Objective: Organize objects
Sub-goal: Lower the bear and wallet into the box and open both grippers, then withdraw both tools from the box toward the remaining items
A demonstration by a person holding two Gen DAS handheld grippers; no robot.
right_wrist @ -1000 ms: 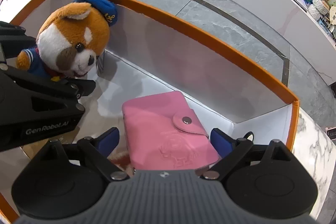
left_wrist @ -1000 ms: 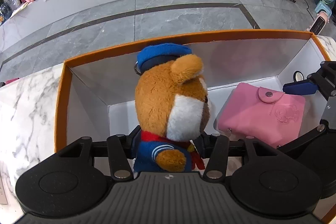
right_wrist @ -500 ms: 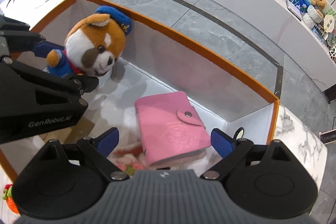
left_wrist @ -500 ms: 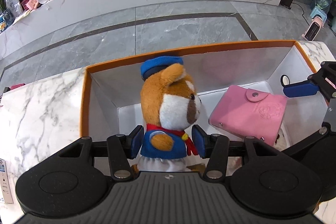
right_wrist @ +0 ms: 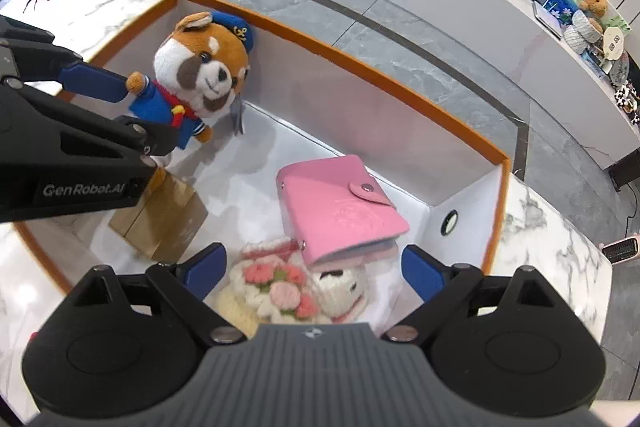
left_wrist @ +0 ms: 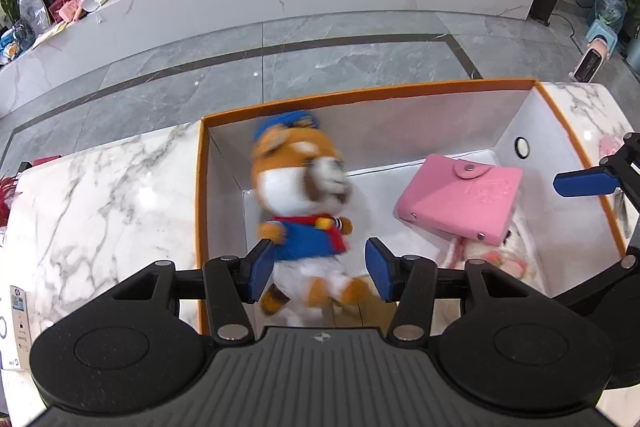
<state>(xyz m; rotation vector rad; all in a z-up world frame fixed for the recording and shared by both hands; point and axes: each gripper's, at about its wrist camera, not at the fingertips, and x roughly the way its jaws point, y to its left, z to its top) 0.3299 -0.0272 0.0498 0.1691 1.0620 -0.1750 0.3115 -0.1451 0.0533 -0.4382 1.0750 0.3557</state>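
We are straddling the blue-suited brown plush dog (left_wrist: 296,183), unpinched, with the narrow left tool (left_wrist: 320,265); the right tool (right_wrist: 314,267) is gaping wide, empty.

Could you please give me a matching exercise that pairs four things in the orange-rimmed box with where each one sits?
Things:
1. sailor plush
2. pink wallet
3. wooden block
4. crocheted flower toy

Places:
A. partly under the pink wallet
B. head against the far wall of the box
C. tilted, near the end wall with the round hole
D. on the floor by the sailor plush's feet

Pairs: 1-B, 2-C, 3-D, 4-A
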